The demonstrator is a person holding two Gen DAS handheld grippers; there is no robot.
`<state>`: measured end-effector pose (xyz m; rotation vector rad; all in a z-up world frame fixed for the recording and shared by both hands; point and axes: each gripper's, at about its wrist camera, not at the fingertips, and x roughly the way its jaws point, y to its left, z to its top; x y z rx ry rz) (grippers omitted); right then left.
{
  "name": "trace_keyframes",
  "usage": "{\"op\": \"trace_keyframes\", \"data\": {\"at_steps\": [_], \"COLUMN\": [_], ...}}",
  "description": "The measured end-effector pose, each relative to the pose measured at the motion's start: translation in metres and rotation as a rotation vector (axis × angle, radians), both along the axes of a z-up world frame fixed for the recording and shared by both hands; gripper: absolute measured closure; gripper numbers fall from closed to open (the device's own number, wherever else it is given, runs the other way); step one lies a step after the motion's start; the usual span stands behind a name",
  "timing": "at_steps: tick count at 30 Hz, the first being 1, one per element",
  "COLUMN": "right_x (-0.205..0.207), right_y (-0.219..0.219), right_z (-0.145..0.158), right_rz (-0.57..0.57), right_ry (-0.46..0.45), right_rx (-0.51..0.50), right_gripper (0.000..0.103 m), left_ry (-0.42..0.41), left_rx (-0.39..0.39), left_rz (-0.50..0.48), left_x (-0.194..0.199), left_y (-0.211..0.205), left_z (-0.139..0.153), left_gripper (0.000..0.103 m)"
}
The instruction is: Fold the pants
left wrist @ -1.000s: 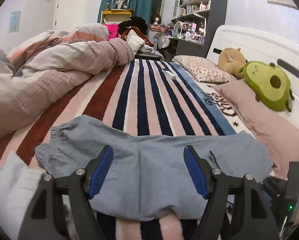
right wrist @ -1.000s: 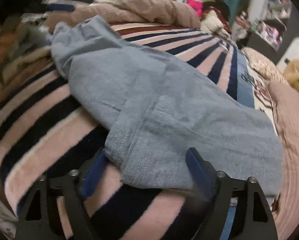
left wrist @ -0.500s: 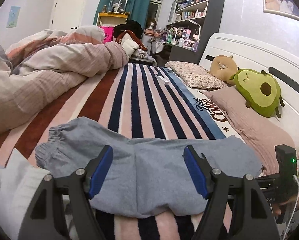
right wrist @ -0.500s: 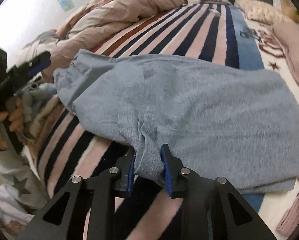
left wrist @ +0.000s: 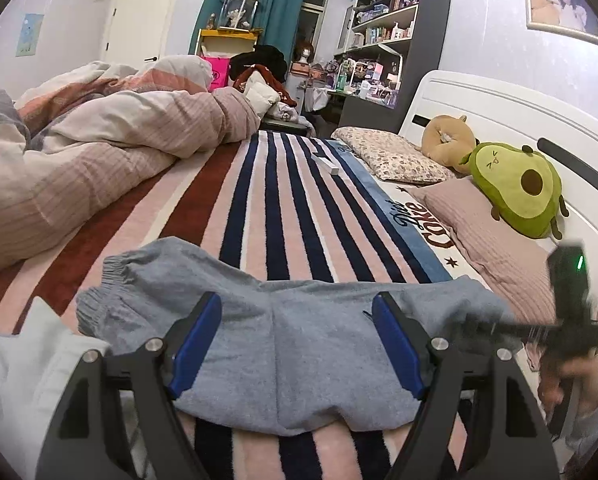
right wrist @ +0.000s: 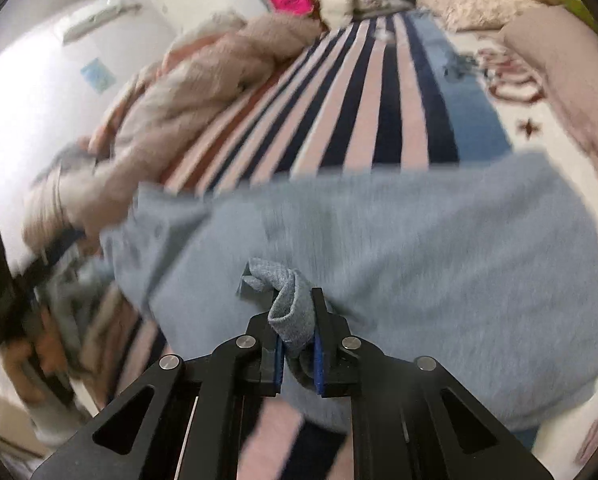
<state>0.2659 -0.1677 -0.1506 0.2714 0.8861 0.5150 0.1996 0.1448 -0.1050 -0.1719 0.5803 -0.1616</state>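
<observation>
Grey-blue pants point(left wrist: 299, 352) lie folded across the striped blanket point(left wrist: 283, 216), elastic cuffs at the left point(left wrist: 111, 280). My left gripper point(left wrist: 297, 344) is open, its blue-padded fingers point(left wrist: 195, 340) hovering just above the near part of the pants. My right gripper point(right wrist: 295, 332) is shut on a bunched edge of the pants point(right wrist: 419, 256) and lifts it off the blanket; this view is motion-blurred. The right gripper also shows blurred at the right edge of the left wrist view point(left wrist: 571, 320).
A rumpled pink duvet point(left wrist: 79, 148) fills the left side of the bed. Pillows point(left wrist: 391, 152), an avocado plush point(left wrist: 519, 188) and a white headboard point(left wrist: 539, 132) line the right. A small white box point(left wrist: 327, 164) lies far on the blanket. White cloth point(left wrist: 23, 360) lies at near left.
My right gripper closed on the near edge of the pants and has lifted it up and over the fabric. The left gripper stayed open and nearly still.
</observation>
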Motion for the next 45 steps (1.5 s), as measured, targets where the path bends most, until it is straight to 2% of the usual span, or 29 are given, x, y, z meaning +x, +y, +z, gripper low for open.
{"op": "trace_keyframes", "data": {"at_steps": [4, 7, 10, 13, 16, 17, 21, 24, 30, 34, 36, 45], "right_x": [0.010, 0.013, 0.011, 0.007, 0.001, 0.000, -0.014, -0.022, -0.040, -0.052, -0.059, -0.071], "right_y": [0.011, 0.030, 0.056, 0.077, 0.087, 0.089, 0.098, 0.098, 0.066, 0.039, 0.025, -0.002], "right_z": [0.055, 0.064, 0.034, -0.012, -0.042, -0.047, -0.044, -0.043, -0.026, -0.008, -0.005, -0.019], "right_rz": [-0.028, -0.007, 0.053, 0.131, 0.172, 0.191, 0.283, 0.327, 0.373, 0.314, 0.303, 0.308], "right_ry": [-0.164, -0.202, -0.151, -0.037, 0.013, 0.020, 0.027, 0.031, 0.022, -0.079, -0.094, -0.067], "right_rx": [-0.064, -0.102, -0.149, -0.181, -0.225, -0.229, -0.183, -0.160, -0.023, -0.059, -0.036, 0.083], "right_gripper": [0.098, 0.098, 0.098, 0.096, 0.090, 0.085, 0.058, 0.053, 0.054, 0.053, 0.053, 0.053], "left_ry": [-0.001, -0.003, -0.001, 0.003, 0.007, 0.010, 0.023, 0.030, 0.083, 0.140, 0.167, 0.249], "left_rx": [-0.013, -0.018, -0.011, -0.005, 0.003, 0.008, 0.021, 0.026, 0.032, 0.037, 0.022, -0.051], "left_rz": [0.010, 0.009, 0.010, 0.010, 0.012, 0.014, 0.028, 0.051, 0.100, 0.115, 0.131, 0.220], "left_x": [0.000, 0.000, 0.000, 0.001, 0.002, 0.003, 0.005, 0.006, 0.003, -0.010, -0.016, -0.023], "left_y": [0.005, 0.007, 0.007, 0.006, 0.005, 0.004, 0.002, 0.001, -0.006, -0.024, -0.032, -0.059], "left_z": [0.000, 0.000, 0.000, -0.001, -0.003, -0.003, -0.005, -0.004, -0.004, -0.013, -0.018, -0.042], "left_gripper": [0.029, 0.029, 0.029, 0.029, 0.029, 0.029, 0.029, 0.029, 0.029, 0.027, 0.026, 0.024]}}
